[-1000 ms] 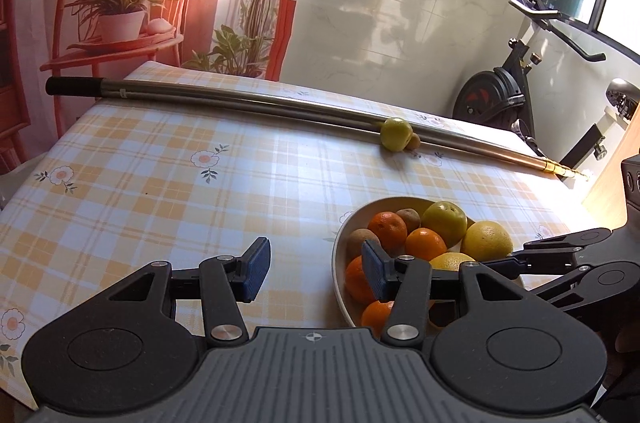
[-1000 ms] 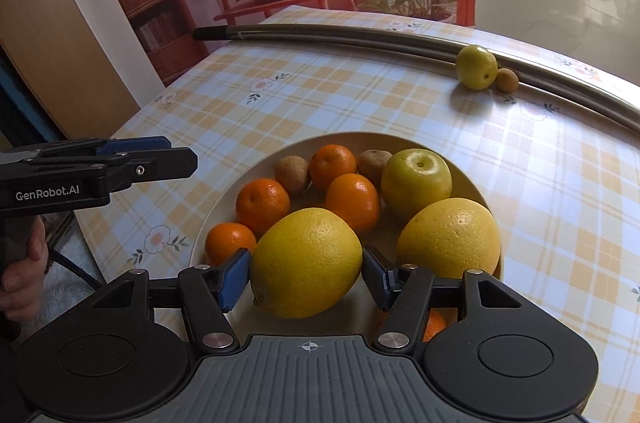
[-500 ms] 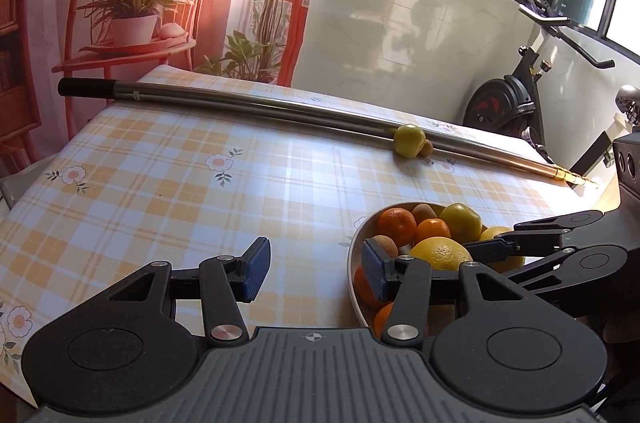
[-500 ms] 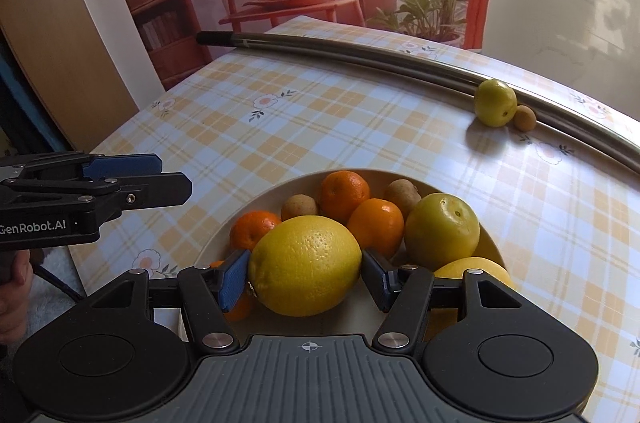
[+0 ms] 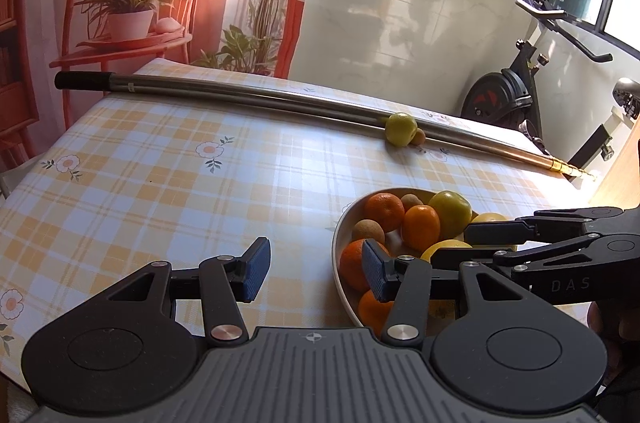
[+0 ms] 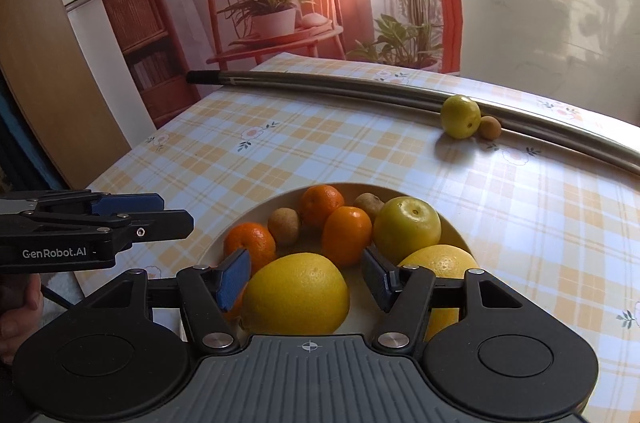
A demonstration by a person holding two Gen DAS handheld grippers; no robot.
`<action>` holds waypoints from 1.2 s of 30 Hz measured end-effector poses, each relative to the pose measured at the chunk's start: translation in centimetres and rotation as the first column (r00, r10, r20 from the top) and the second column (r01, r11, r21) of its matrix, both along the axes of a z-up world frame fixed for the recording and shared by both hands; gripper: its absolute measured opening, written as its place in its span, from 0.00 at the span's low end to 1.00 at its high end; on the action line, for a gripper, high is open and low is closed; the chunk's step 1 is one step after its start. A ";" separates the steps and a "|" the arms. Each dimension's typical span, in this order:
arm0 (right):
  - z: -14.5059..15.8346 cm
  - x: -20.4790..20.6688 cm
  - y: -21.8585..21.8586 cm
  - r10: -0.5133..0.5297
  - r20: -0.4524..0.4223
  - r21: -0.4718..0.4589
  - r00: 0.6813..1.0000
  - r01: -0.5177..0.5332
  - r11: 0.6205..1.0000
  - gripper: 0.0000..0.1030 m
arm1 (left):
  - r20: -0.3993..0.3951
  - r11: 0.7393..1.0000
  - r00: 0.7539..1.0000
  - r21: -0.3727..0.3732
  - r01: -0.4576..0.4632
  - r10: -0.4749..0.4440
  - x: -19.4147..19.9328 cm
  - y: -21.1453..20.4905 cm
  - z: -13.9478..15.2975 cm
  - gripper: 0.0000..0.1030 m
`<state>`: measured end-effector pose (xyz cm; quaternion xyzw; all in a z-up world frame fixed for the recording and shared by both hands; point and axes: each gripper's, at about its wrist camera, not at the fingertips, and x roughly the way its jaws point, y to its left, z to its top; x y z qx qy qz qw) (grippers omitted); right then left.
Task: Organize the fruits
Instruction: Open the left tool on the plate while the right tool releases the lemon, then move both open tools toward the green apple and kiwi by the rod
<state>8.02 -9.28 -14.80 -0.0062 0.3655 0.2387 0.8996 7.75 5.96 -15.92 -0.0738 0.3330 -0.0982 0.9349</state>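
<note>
A cream bowl [image 6: 256,211] on the checked tablecloth holds oranges, small brown fruits, a green apple [image 6: 406,225] and a second yellow citrus [image 6: 440,261]. A large lemon [image 6: 296,295] sits low between the fingers of my right gripper [image 6: 306,279], which is open: the lemon touches the left pad and a gap shows at the right pad. In the left wrist view the right gripper [image 5: 450,243] reaches over the bowl [image 5: 340,235] from the right. My left gripper [image 5: 316,271] is open and empty, just left of the bowl.
A green apple [image 6: 460,116] and a small brown fruit [image 6: 490,128] lie loose against a long metal pole [image 6: 320,83] across the far side of the table. An exercise bike [image 5: 504,95] stands beyond the table. A hand [image 6: 16,311] holds the left gripper's handle.
The right gripper rose with the lemon between its pads. Now the lemon sits lower between the fingers, with a gap at the right pad. The left gripper drew back slightly and stayed open.
</note>
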 end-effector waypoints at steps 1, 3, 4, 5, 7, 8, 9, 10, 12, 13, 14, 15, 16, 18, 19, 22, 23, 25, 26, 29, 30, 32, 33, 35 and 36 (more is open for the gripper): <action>0.3 -0.2 -0.4 -0.012 0.021 0.012 1.000 0.011 1.000 0.56 | -0.002 1.000 1.000 0.001 0.001 -0.001 0.0 -0.1 0.0 0.51; 1.0 -0.6 -1.2 -0.047 0.070 0.022 0.996 0.045 0.999 0.56 | -0.005 1.000 1.000 0.007 0.002 -0.002 0.0 -0.2 -0.1 0.51; 1.2 -0.7 -1.5 -0.065 0.090 0.021 0.994 0.063 0.998 0.56 | -0.006 1.000 1.000 0.008 0.003 -0.003 0.0 -0.3 -0.1 0.51; 1.5 -0.8 -1.9 -0.083 0.109 0.023 0.990 0.081 0.996 0.56 | -0.006 1.000 1.000 0.008 0.004 -0.004 0.0 -0.3 -0.1 0.51; 1.9 -1.0 -2.8 -0.118 0.139 0.033 0.983 0.115 0.993 0.56 | -0.007 1.000 1.000 0.012 0.003 -0.003 -0.1 -0.4 0.0 0.51; 2.1 -1.1 -3.3 -0.135 0.147 0.039 0.980 0.131 0.991 0.56 | -0.008 1.000 1.000 0.012 0.002 -0.002 -0.1 -0.4 0.0 0.51; 2.1 -1.1 -3.8 -0.152 0.153 0.045 0.977 0.146 0.988 0.56 | -0.009 1.000 1.000 0.012 0.001 -0.001 -0.1 -0.4 0.0 0.51; 2.2 -1.1 -4.1 -0.164 0.155 0.049 0.974 0.158 0.986 0.56 | -0.011 1.000 1.000 0.013 0.000 0.000 -0.2 -0.5 0.0 0.51; 2.0 -1.2 -5.1 -0.195 0.154 0.060 0.969 0.188 0.980 0.56 | -0.014 1.000 1.000 0.015 0.000 0.000 -0.1 -0.6 -0.1 0.51; 1.9 -1.2 -5.5 -0.207 0.150 0.064 0.967 0.200 0.978 0.56 | -0.016 1.000 1.000 0.018 0.001 -0.001 -0.1 -0.6 -0.1 0.51; 1.7 -1.1 -5.9 -0.221 0.147 0.069 0.964 0.213 0.975 0.56 | -0.017 1.000 1.000 0.020 0.003 -0.002 -0.1 -0.7 -0.1 0.51; 1.6 -1.1 -6.2 -0.231 0.145 0.075 0.962 0.222 0.972 0.56 | -0.018 1.000 1.000 0.024 0.005 -0.004 -0.1 -0.8 0.0 0.51; 1.5 -1.1 -6.6 -0.240 0.141 0.082 0.960 0.231 0.970 0.56 | -0.019 1.000 1.000 0.028 0.006 -0.006 -0.1 -0.8 0.0 0.51; 1.3 -1.0 -7.2 -0.258 0.137 0.093 0.956 0.247 0.965 0.56 | -0.022 0.999 1.000 0.033 0.010 -0.009 0.1 -0.9 0.0 0.51; 1.2 -1.0 -7.5 -0.265 0.137 0.097 0.954 0.253 0.962 0.56 | -0.023 0.999 1.000 0.038 0.014 -0.013 0.2 -1.0 0.0 0.51; 1.1 -0.8 -8.1 -0.273 0.143 0.102 0.951 0.261 0.960 0.56 | -0.017 0.998 1.000 0.058 0.024 -0.023 0.6 -1.2 0.4 0.51; 1.1 -0.6 -8.3 -0.276 0.145 0.100 0.950 0.264 0.959 0.56 | -0.017 0.998 0.999 0.064 0.029 -0.028 0.8 -1.4 0.5 0.51; 1.1 -0.1 -8.8 -0.283 0.142 0.099 0.949 0.271 0.958 0.56 | -0.016 0.996 0.999 0.073 0.043 -0.042 1.3 -1.8 0.9 0.51; 1.1 0.2 -9.0 -0.285 0.141 0.100 0.948 0.273 0.957 0.56 | -0.015 0.996 0.999 0.076 0.049 -0.048 1.7 -2.0 1.2 0.51; 1.3 1.0 -9.7 -0.289 0.144 0.100 0.946 0.277 0.956 0.56 | -0.008 0.994 0.998 0.087 0.064 -0.064 2.9 -2.7 2.0 0.51; 1.4 1.4 -10.0 -0.290 0.147 0.098 0.946 0.278 0.956 0.56 | -0.005 0.994 0.998 0.091 0.065 -0.065 3.3 -2.9 2.4 0.51; 1.7 2.0 -10.5 -0.293 0.160 0.093 0.943 0.281 0.955 0.56 | 0.004 0.993 0.998 0.090 0.069 -0.070 4.2 -3.5 3.0 0.51; 2.1 2.4 -10.9 -0.296 0.166 0.093 0.940 0.284 0.954 0.56 | 0.011 0.994 0.997 0.086 0.073 -0.074 4.8 -3.8 3.4 0.51; 2.6 3.3 -11.6 -0.304 0.171 0.101 0.937 0.290 0.952 0.56 | 0.020 0.994 0.997 0.076 0.080 -0.081 5.8 -4.4 4.2 0.51; 2.8 3.6 -11.9 -0.308 0.173 0.105 0.936 0.293 0.950 0.56 | 0.024 0.994 0.996 0.070 0.082 -0.084 6.3 -4.7 4.5 0.52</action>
